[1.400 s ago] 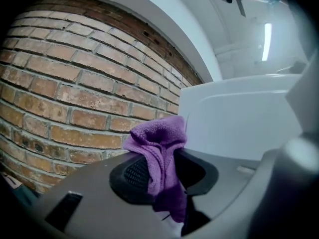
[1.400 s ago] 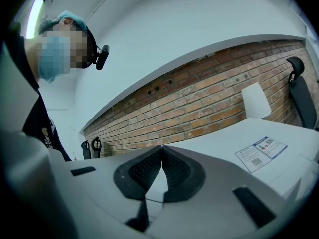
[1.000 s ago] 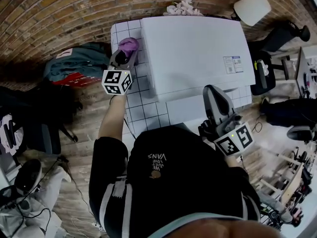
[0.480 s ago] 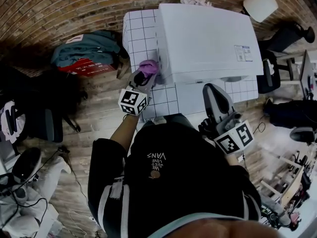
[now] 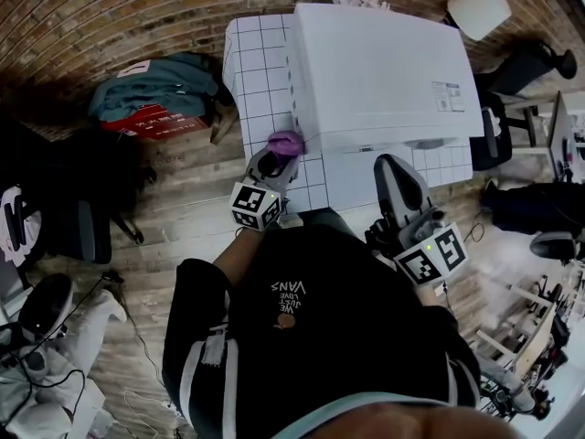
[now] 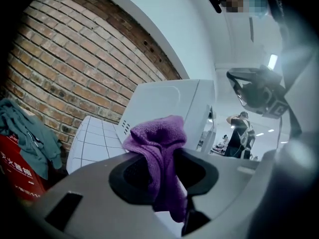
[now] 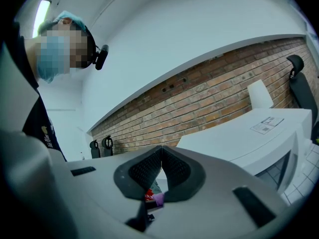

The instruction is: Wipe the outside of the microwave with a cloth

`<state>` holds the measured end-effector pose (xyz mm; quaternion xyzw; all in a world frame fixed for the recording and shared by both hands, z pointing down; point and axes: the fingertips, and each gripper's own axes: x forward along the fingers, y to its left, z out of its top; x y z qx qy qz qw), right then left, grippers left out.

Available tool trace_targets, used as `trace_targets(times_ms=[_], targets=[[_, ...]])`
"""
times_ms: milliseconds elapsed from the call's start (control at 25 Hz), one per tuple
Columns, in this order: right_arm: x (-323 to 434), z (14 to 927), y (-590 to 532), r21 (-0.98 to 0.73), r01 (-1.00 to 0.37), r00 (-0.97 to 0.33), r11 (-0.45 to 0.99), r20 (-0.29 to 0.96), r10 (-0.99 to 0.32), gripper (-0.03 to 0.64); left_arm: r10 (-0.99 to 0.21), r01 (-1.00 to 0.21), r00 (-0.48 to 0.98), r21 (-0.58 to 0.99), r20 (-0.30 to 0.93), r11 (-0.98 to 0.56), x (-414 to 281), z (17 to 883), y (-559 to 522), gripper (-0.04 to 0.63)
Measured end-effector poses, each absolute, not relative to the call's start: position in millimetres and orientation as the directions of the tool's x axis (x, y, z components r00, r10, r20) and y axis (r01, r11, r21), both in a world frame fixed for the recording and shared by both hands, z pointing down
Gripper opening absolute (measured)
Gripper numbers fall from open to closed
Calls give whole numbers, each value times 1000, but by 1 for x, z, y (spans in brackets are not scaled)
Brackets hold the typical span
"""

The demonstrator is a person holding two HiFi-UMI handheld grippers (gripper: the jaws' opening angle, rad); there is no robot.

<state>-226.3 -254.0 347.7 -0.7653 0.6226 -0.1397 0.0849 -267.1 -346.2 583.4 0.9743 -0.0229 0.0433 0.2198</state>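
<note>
A white microwave (image 5: pixel 384 71) stands on a white tiled table (image 5: pixel 256 62) against a brick wall. My left gripper (image 5: pixel 279 154) is shut on a purple cloth (image 5: pixel 285 142) and sits near the microwave's front left corner. In the left gripper view the cloth (image 6: pixel 159 148) hangs bunched between the jaws, with the microwave (image 6: pixel 164 108) just beyond it. My right gripper (image 5: pixel 393 174) is shut with nothing in it, held off the microwave's front right side. In the right gripper view the jaws meet (image 7: pixel 162 153) and the microwave (image 7: pixel 259 138) lies to the right.
A pile of teal and red clothes (image 5: pixel 155 99) lies on the wooden floor left of the table. A white lamp shade (image 5: pixel 478 9) stands at the back right. Dark office chairs (image 5: pixel 535 67) and desks fill the right side. Black bags (image 5: pixel 64 199) sit at the left.
My left gripper has drawn the purple cloth back from the far left side of the microwave toward its front left corner. The right gripper has stayed put.
</note>
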Motion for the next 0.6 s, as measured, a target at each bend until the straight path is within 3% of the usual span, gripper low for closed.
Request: trace_targets(times_ms=[600], targets=[[-173,341,-267,-279,-931,208,-234,119,-971,0,-83,-117,991,408,101,-906,-206,595,-424,129]])
